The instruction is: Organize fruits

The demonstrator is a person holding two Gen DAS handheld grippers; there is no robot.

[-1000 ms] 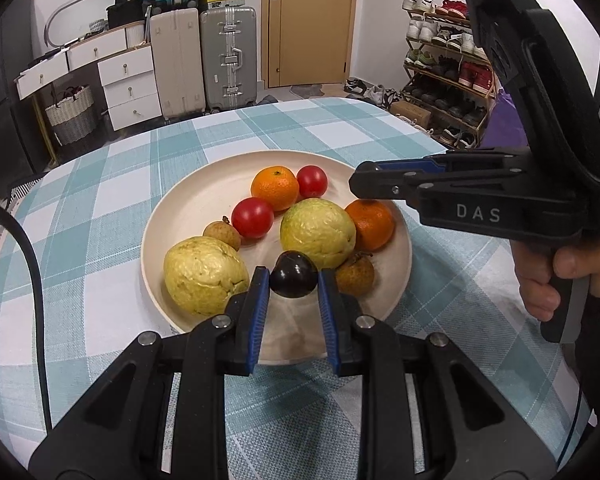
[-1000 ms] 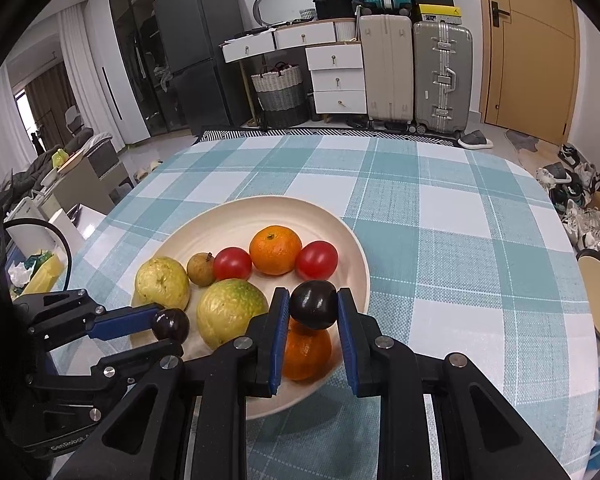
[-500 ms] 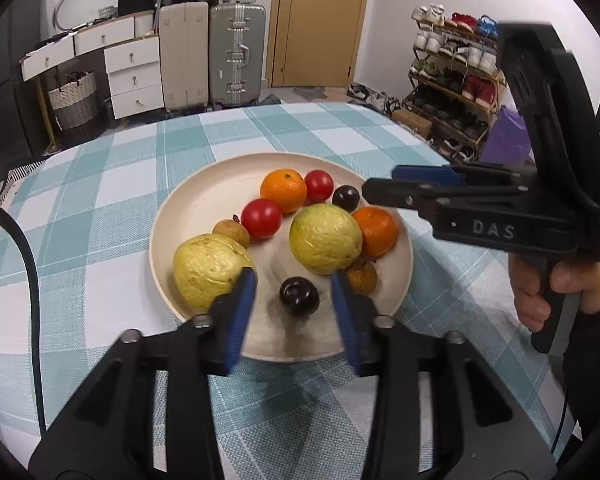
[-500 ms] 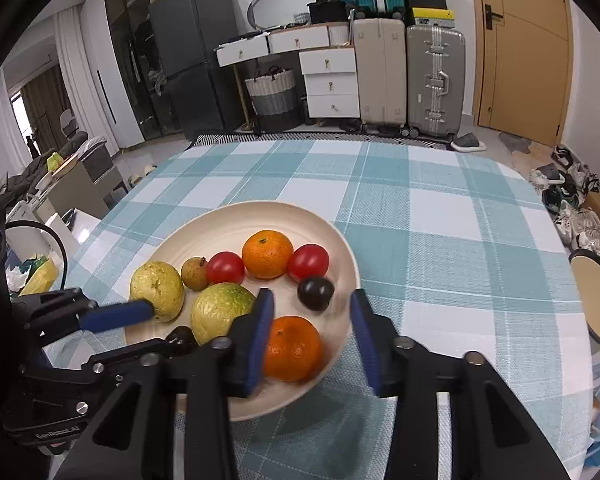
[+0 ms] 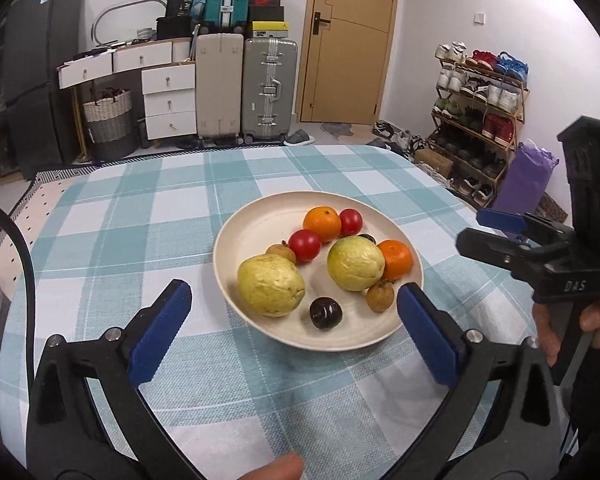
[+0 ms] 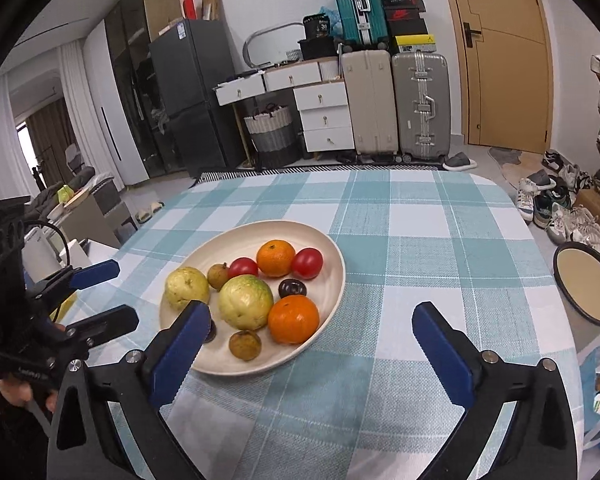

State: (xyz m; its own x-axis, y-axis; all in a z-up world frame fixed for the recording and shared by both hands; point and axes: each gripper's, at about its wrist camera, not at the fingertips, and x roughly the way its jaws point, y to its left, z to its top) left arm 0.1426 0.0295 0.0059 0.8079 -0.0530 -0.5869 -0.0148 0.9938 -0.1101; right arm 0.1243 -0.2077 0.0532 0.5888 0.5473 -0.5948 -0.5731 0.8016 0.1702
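A cream plate (image 5: pixel 260 216) on the checked cloth holds two guavas (image 5: pixel 271 285), two oranges (image 5: pixel 322 223), two tomatoes (image 5: pixel 305 244), two small brown fruits (image 5: pixel 380 296) and two dark plums. One plum (image 5: pixel 325 312) lies near the plate's front; the other (image 6: pixel 292 288) rests between an orange and a tomato. My left gripper (image 5: pixel 292 294) hovers before the plate, its jaws opening with nothing held between them. My right gripper (image 6: pixel 310 312) is likewise opening and holds nothing, just short of the plate (image 6: pixel 300 236). Each gripper appears in the other's view: the right (image 5: pixel 486 230) and the left (image 6: pixel 118 292).
The teal checked tablecloth (image 6: pixel 420 240) covers a rounded table. Beyond it stand suitcases (image 5: pixel 268 88), white drawers (image 5: pixel 168 100) and a shoe rack (image 5: pixel 480 100). A round stool (image 6: pixel 586 288) sits right of the table. A hand (image 5: pixel 556 332) grips the right tool.
Both grippers were shut on dark plums over the plate. They opened, left the plums lying on the plate, and drew back and upward away from it.
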